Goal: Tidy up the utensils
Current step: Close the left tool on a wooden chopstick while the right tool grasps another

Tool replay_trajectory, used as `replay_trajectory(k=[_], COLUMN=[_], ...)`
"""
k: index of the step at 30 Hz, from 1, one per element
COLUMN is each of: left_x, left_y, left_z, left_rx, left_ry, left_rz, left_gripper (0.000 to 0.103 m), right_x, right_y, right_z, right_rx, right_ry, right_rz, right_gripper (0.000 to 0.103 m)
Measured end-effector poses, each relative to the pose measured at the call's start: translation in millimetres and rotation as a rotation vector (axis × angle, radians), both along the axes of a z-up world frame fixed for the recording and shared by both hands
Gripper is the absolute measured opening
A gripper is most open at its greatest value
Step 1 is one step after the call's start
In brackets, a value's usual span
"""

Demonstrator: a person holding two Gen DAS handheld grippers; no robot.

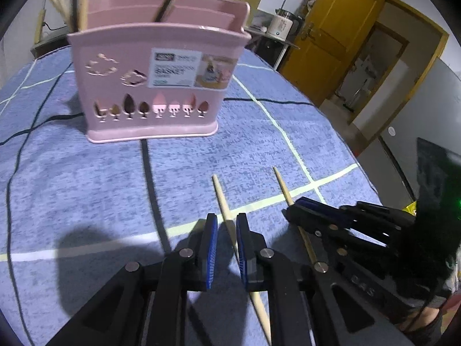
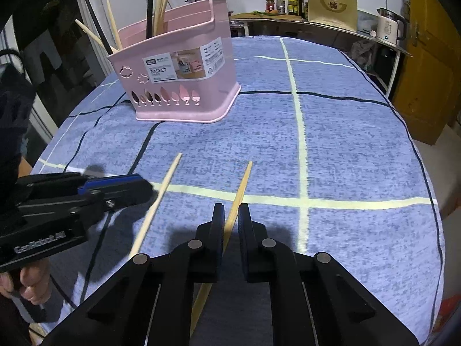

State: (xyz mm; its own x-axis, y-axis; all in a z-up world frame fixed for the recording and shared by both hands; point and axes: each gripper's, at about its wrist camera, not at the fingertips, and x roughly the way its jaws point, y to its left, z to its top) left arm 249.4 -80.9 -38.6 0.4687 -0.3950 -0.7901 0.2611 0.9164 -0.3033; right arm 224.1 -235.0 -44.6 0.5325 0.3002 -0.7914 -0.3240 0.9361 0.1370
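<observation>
A pink basket (image 2: 184,72) is stood upright on the blue checked table (image 2: 360,144), with chopsticks and dark utensils leaning inside it; bare cloth is seen between the basket and the near edge, and the table's right edge drops toward a yellow door (image 1: 340,37). Two chopsticks lie flat nearer than the basket. The left tongs (image 1: 226,248) are held low, jaws narrowly apart around one chopstick (image 1: 222,199). The right tongs (image 2: 231,230) are likewise set narrowly around the other chopstick (image 2: 242,187), not yet clamped.
</observation>
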Motion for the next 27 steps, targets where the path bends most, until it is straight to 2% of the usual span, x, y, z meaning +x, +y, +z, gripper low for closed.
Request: replay_trajectory(k=[9, 13, 15, 27], left_x=[6.1, 1.6, 1.1, -1.2], left_y=[-16.1, -22.6, -23.1, -13.2], left_z=[-3.5, -4.1, -3.7, -0.2], left_rx=[0.055, 0.125, 0.147, 0.179], left_ry=[-0.048, -0.088, -0.092, -0.069], left_rz=[-0.002, -0.032, -0.043, -0.076], left_gripper=[0.016, 0.014, 0.010, 0.009], right_x=[6.4, 12.2, 14.6, 17.3], right_y=[-6.0, -4.2, -3.2, -2.2], right_z=[0.3, 0.6, 0.6, 0.1], right_rx=[0.010, -0.001, -0.007, -0.012], right_ry=[0.008, 0.006, 0.007, 0.012], right_rz=[-0.015, -0.022, -0.022, -0.021], right_gripper=[0.010, 0.010, 0.010, 0.010])
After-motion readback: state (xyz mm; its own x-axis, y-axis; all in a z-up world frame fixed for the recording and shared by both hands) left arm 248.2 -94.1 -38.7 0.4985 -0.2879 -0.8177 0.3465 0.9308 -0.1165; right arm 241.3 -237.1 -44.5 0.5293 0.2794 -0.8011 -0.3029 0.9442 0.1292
